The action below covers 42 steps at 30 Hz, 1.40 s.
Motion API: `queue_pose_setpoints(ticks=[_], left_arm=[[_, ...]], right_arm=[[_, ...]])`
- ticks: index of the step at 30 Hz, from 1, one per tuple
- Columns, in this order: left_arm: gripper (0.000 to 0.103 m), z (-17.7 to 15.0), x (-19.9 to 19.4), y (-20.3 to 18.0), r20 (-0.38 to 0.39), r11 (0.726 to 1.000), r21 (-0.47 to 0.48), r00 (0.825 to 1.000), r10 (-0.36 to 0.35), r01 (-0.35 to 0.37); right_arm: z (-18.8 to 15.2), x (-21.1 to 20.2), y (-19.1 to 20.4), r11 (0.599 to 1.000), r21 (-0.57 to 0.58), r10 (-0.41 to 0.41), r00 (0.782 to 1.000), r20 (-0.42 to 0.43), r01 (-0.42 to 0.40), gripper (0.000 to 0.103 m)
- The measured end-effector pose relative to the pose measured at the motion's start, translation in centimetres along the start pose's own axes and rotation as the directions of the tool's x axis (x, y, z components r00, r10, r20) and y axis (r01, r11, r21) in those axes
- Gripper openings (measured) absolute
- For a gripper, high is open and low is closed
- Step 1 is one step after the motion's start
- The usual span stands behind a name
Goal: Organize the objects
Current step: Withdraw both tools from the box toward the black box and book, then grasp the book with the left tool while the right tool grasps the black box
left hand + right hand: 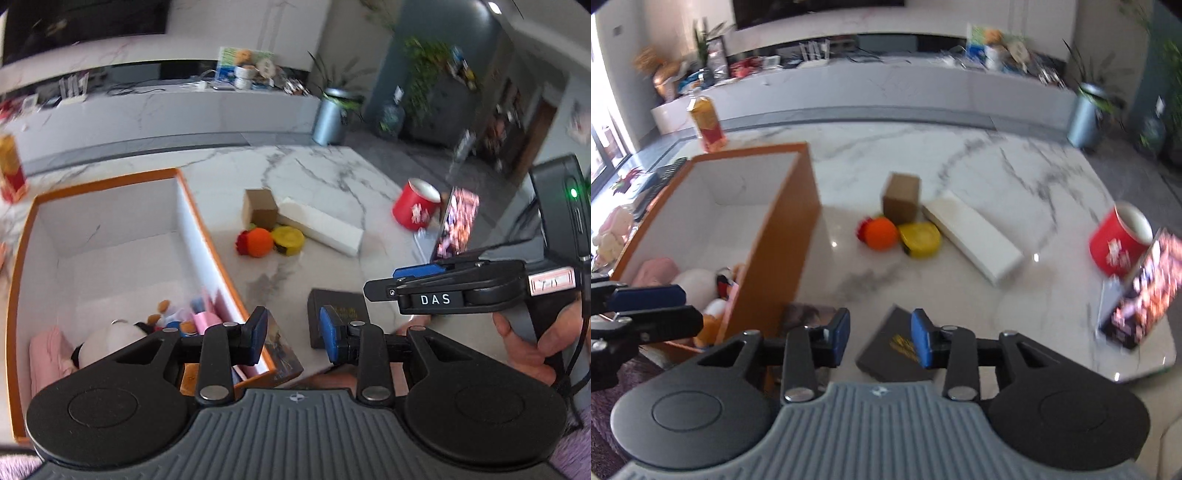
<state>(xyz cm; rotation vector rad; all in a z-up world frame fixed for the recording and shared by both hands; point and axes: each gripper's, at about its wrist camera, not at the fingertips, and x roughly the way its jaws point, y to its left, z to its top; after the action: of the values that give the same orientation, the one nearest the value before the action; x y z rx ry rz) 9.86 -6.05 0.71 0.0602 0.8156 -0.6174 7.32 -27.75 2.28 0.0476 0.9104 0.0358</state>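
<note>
An orange box (110,181) with white inner walls holds a plush toy (110,339) and pink items. My left gripper (293,334) is open over the box's near right corner, with nothing between its blue pads. A flat black box (886,350) with a gold emblem lies on the marble table (960,155). My right gripper (881,338) hovers open just above it, empty. Further out lie a brown carton (901,197), a long white box (975,232), an orange ball (882,232) and a yellow round thing (919,236).
A red can (1115,243) lies tipped near the table's right edge, beside a colourful pack (1145,291). A bottle (707,122) with a red label stands behind the orange box. A person's hand (528,343) holds the right gripper's handle.
</note>
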Motion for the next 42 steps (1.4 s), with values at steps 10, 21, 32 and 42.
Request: queue_pose_setpoints(ticks=[10, 21, 32, 42], left_arm=[[0.058, -2.5, 6.3, -6.8, -0.15, 0.923, 0.363, 0.969, 0.196, -0.131], [0.062, -7.3, 14.5, -9.7, -0.172, 0.683, 0.657, 0.819, 0.547, -0.318], [0.039, -7.9, 15.5, -8.6, -0.154, 0.679, 0.653, 0.819, 0.553, -0.335], [0.017, -6.6, 15.2, -9.8, -0.103, 0.744, 0.58, 0.876, 0.471, -0.332]], right_arm=[[-2.7, 3.5, -3.8, 0.992, 0.109, 0.066, 0.996, -0.068, -0.058, 0.058], [-1.9, 7.6, -4.8, 0.987, 0.134, 0.1, 0.992, -0.074, -0.089, 0.083], [-2.0, 10.3, -4.5, 0.986, 0.136, 0.111, 0.989, -0.098, -0.097, 0.074], [-1.9, 9.2, -7.8, 0.978, 0.208, 0.031, 0.996, -0.084, -0.013, 0.06]])
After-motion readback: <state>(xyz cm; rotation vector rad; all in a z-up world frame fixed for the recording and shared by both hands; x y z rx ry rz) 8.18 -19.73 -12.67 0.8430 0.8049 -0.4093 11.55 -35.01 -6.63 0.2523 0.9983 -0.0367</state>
